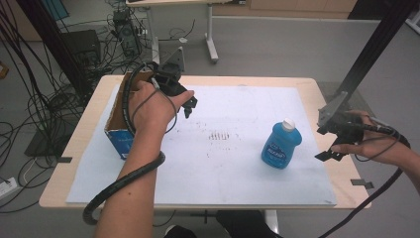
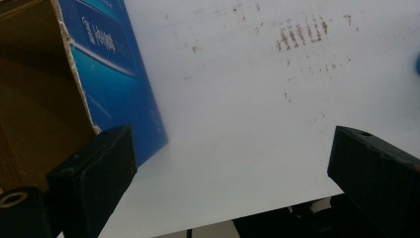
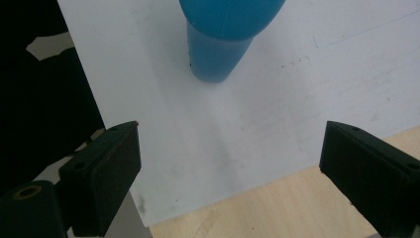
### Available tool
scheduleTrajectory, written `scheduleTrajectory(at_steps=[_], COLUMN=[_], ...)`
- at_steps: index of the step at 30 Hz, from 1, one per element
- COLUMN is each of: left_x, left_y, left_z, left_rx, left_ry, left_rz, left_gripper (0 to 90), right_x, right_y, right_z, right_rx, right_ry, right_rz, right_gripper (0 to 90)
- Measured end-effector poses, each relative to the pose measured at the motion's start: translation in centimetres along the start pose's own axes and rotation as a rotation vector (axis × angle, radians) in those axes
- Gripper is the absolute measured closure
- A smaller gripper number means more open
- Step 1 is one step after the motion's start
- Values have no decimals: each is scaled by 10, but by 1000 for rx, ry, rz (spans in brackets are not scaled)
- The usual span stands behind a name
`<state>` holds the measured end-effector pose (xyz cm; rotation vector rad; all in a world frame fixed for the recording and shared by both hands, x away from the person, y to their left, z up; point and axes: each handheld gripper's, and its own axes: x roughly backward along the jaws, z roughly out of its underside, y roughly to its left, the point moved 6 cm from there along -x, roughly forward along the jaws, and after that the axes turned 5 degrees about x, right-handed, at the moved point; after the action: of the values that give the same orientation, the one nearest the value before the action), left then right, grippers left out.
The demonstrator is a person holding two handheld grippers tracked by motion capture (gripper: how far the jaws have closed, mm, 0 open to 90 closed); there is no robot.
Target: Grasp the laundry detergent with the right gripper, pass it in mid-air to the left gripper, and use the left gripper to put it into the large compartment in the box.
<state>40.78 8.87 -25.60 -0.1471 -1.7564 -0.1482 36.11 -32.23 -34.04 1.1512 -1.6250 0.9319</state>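
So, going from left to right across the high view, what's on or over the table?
Open cardboard box → left gripper → blue bottle with a white cap → right gripper.

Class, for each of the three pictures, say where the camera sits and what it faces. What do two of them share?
High view: above the table, facing down; both forearms, left gripper, right gripper.
Left gripper view: rides the left gripper, facing box and white sheet; open jaws.
Right gripper view: rides the right gripper, facing blue bottle; open jaws.
Shared: high and right gripper views show the bottle.
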Motion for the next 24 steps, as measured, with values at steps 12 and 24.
scheduleTrajectory(at_steps=[12, 24], left_x=[-1, -3], left_y=[3, 8], left_z=[-1, 2], left_rx=[5, 12], left_ry=[2, 8], left_rz=[-10, -14], left_gripper=[54, 54], right_x=[-30, -52], right_y=[8, 12], right_z=[7, 4], right_rx=[-49, -72], right_ry=[-98, -182], right_rz=[-1, 1], right_gripper=[74, 63])
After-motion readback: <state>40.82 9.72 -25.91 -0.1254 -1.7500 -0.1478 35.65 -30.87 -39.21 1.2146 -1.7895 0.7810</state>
